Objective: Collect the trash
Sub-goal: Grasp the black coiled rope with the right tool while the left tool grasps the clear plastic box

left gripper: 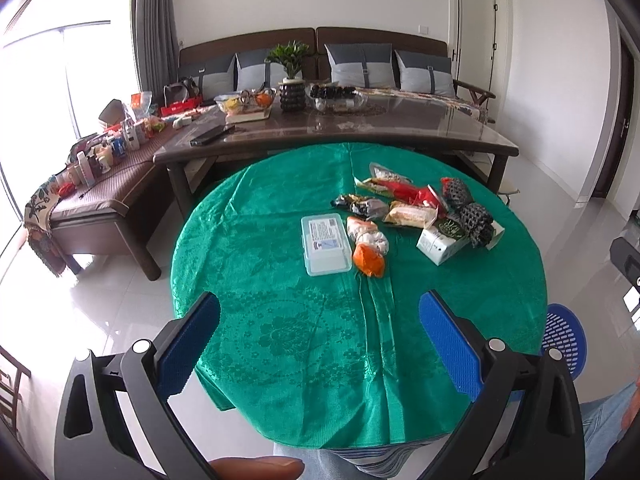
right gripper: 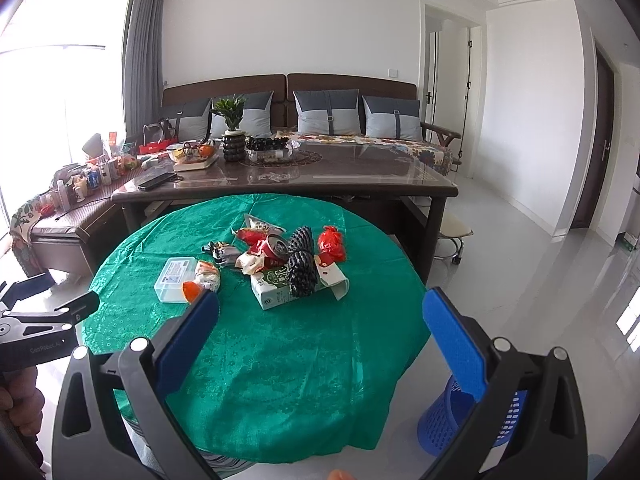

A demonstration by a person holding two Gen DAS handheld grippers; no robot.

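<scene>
You are holding two claws over the near edge of a round worktop (left gripper: 280, 320) draped in green cloth, and both are empty: the left claw (left gripper: 320, 340) stands wide apart with its blue pads clear of everything, and the right claw (right gripper: 320, 344) is spread just as wide. The trash sits in a loose heap on the far half of the cloth, well ahead of both claws: a crumpled orange wrapper (left gripper: 369, 261) nearest you, a white and orange packet (left gripper: 366, 234) touching it, a dark foil wrapper (left gripper: 358, 205), a crushed red can (right gripper: 276, 249), two pieces of black foam netting, a red plastic bag (right gripper: 332, 243) and a flattened white and green carton (right gripper: 276, 289). A clear lidded plastic box (left gripper: 325, 243) lies just beside the wrappers on the left; it looks like a keeper rather than rubbish, so leave it. A blue perforated bin (right gripper: 456, 416) stands on the floor to your right, below the worktop edge. The first pick seems to be ahead, so take the orange wrapper, which lies nearest you at the heap's edge. Come down from above with the pads straddling it, and close firmly, because light film may slip. Avoid pinching the cloth.
</scene>
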